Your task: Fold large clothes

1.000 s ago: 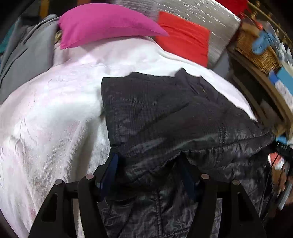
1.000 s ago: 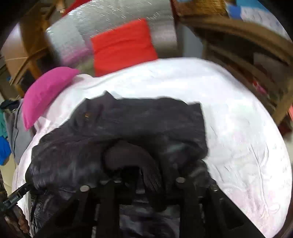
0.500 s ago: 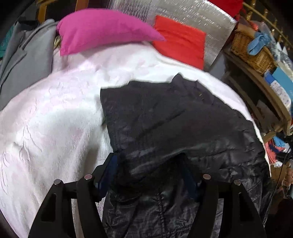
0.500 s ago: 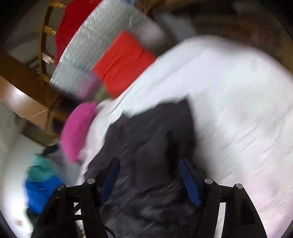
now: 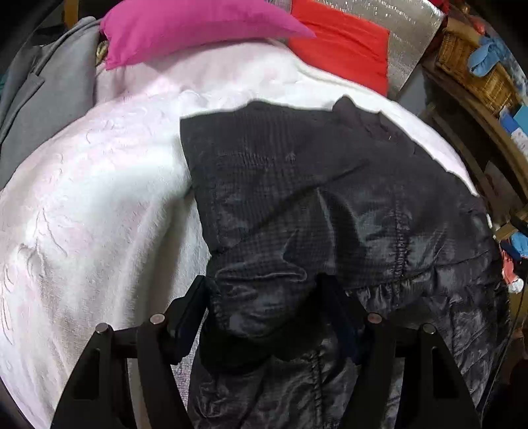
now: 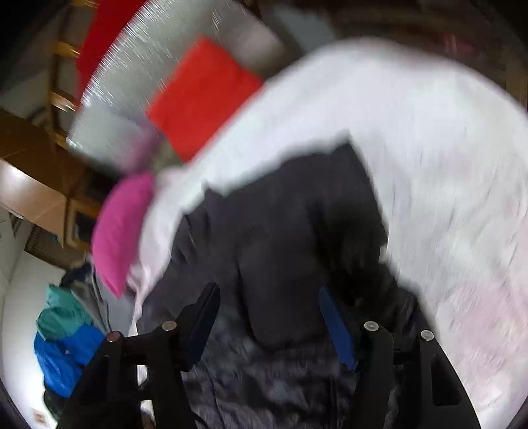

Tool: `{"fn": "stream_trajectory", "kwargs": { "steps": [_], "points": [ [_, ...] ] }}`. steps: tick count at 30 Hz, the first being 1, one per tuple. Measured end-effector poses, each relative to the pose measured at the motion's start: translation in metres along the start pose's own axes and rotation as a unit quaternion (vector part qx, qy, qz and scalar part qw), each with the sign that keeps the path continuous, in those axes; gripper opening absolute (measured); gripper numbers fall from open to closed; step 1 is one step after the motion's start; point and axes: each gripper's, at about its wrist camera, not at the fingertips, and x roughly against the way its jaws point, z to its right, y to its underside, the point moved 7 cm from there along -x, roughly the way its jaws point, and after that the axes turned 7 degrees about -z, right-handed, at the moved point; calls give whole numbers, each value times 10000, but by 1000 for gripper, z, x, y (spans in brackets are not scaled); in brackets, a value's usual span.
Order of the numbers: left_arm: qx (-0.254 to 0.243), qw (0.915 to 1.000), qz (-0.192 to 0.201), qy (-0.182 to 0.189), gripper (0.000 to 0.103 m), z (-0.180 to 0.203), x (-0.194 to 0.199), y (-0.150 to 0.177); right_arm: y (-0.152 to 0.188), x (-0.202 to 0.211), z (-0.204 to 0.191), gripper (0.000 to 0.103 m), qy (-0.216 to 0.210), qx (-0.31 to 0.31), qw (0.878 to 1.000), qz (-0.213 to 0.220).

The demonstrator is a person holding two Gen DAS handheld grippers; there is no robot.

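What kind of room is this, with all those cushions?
Most likely a lived-in bedroom. A black quilted jacket lies on a bed under a white textured bedspread, with a bright pink pillow and a red cushion at its head. Beside it, a woven wicker basket sits on wooden furniture.

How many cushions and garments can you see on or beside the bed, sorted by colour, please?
Pink cushion: 1
Red cushion: 1
Black jacket: 1
Grey garment: 1
Blue and teal garment: 1
Total: 5
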Motion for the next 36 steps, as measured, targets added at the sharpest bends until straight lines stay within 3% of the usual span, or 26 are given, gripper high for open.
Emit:
{"fn": "stream_trajectory", "kwargs": {
  "steps": [2, 5, 7, 10, 12, 14, 19, 24, 26, 28, 31, 32, 35, 36],
  "points": [
    [36, 9993, 344, 111, 71, -2, 19, -5, -11, 3, 2, 66, 186, 176, 9995, 174],
    [107, 9968, 757, 213, 72, -6, 39, -10, -12, -23, 10, 66, 204, 145, 9993, -288],
    [170, 9960, 868, 156, 77, -10, 42, -12, -12, -41, 16, 65, 526, 242, 9976, -385],
    [184, 9984, 527, -69, 77, -16, 25, -11, -4, -58, 11, 44, 901, 627, 9922, -595],
    [172, 9990, 383, -149, 77, -16, 16, -10, 4, -53, 0, 18, 1135, 1042, 9868, -505],
    [189, 9988, 430, -166, 77, -16, 18, -11, 7, -42, -12, 13, 954, 1205, 9875, -349],
    [200, 9957, 878, -201, 77, -12, 35, -18, 5, 2, -28, 13, 1025, 1509, 9820, 494],
    [116, 9991, 211, -361, 77, -11, 2, -12, -3, -24, 24, 13, 1412, 853, 9862, -103],
    [120, 9992, 155, -356, 77, -11, 1, -9, -3, -26, 38, 13, 1312, 639, 9888, -325],
    [129, 9989, 252, -361, 77, -12, 7, -10, -5, -17, 31, 13, 1172, 683, 9904, -263],
    [248, 9976, 599, -232, 77, -18, 26, -14, -12, 3, 27, 17, 753, 569, 9955, -95],
    [292, 9972, 652, -202, 77, -21, 30, -15, -16, 9, 29, 24, 672, 487, 9965, -15],
    [555, 9960, 697, -67, 78, -34, 35, -16, -22, 19, 39, 91, 575, 179, 9980, 188],
    [682, 9954, 670, 21, 79, -39, 34, -18, -24, 19, 43, 91, 546, 109, 9982, 240]
  ]
}}
